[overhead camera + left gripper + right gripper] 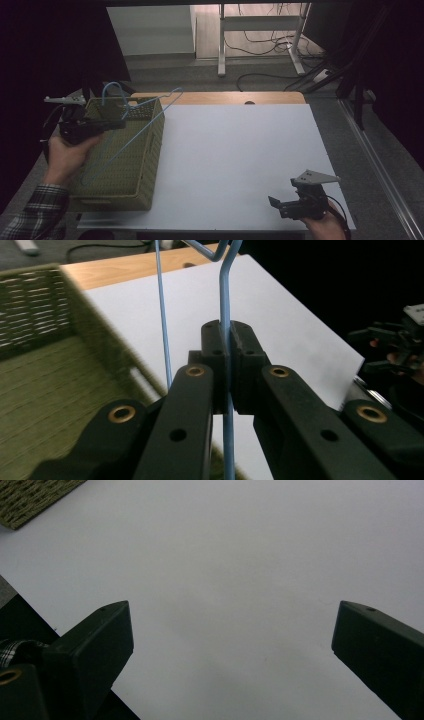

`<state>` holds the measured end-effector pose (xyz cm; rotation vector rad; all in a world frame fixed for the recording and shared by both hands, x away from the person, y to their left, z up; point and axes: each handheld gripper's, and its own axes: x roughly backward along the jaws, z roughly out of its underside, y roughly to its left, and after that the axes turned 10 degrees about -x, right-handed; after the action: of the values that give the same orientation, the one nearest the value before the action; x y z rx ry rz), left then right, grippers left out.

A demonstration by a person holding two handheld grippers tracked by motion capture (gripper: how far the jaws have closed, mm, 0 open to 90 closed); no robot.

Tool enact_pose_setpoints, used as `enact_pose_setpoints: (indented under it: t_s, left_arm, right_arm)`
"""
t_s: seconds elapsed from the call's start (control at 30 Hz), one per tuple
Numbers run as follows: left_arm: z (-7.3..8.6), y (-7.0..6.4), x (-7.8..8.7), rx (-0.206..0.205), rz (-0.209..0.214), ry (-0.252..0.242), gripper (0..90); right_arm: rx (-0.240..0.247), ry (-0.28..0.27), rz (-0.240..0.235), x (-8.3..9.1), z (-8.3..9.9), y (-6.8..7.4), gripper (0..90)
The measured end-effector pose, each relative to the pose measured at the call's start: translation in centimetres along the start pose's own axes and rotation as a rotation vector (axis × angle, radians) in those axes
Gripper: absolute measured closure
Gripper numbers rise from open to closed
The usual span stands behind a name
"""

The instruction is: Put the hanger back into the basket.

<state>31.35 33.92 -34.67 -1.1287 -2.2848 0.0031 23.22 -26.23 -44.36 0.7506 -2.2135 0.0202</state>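
At the left of the high view, the left gripper is clamped on the wire of a blue hanger, held above the woven basket. The hanger's long axis slants from the frame's upper middle down toward its lower left, over the basket's opening. The left gripper view shows the jaws closed tight on the wire. Far off at lower right, the right gripper rests wide open and empty over the white table, so the left hand is the nearer one.

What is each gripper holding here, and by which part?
Left gripper clamps the blue wire hanger on its neck below the hook; right gripper is open, holding nothing.
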Motion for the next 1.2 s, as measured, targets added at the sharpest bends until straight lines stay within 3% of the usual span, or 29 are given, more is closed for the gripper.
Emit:
enact_pose_setpoints:
  t_s: [0.37, 0.63, 0.97, 1.2]
  left_arm:
    - [2.6, 2.9, 2.8, 0.036, -0.07, -0.01, 87.4]
    - [4.9, 4.7, 3.9, 0.073, -0.094, -0.023, 87.4]
    - [7.3, 6.3, 1.7, 0.107, -0.07, -0.012, 87.3]
    - [9.2, 7.4, -0.1, 0.152, -0.083, 0.017, 87.2]
  right_arm:
    - [-0.005, -0.004, 0.0, 0.1, 0.1, -0.3, 2.9]
    - [-0.006, -0.003, 0.003, 0.0, 0.2, -0.4, 2.9]
    - [-0.002, 0.003, 0.011, -0.1, 0.2, -0.5, 2.9]
    - [0.004, 0.016, 0.016, -0.3, 0.3, -0.6, 2.9]
